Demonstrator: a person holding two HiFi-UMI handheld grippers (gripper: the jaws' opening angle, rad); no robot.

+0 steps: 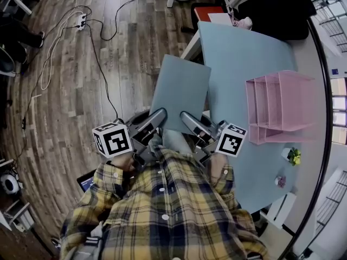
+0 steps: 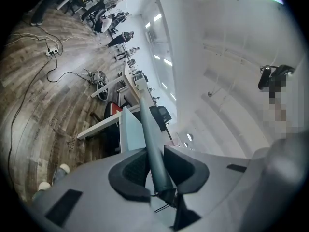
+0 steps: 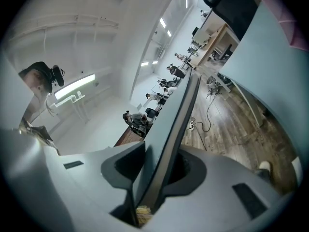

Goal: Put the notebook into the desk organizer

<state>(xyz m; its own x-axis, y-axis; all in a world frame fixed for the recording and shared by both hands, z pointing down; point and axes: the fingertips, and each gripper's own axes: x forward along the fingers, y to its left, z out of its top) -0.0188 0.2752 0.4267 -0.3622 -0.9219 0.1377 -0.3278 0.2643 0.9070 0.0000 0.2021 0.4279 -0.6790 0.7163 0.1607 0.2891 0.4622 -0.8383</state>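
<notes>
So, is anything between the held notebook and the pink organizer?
Nothing visible. The notebook, clamped by the left gripper and right gripper, has only table surface between it and the desk organizer.

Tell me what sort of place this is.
Probably an open-plan office or lab: a row of desks with seated people, a pale blue desk bearing a pink desk organizer, and a power strip on the wood floor.

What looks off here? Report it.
Nothing spilled or damaged. The notebook is held in mid-air by the left claw and right claw, not yet in the pink organizer. Loose cables sprawl across the wood floor.
</notes>
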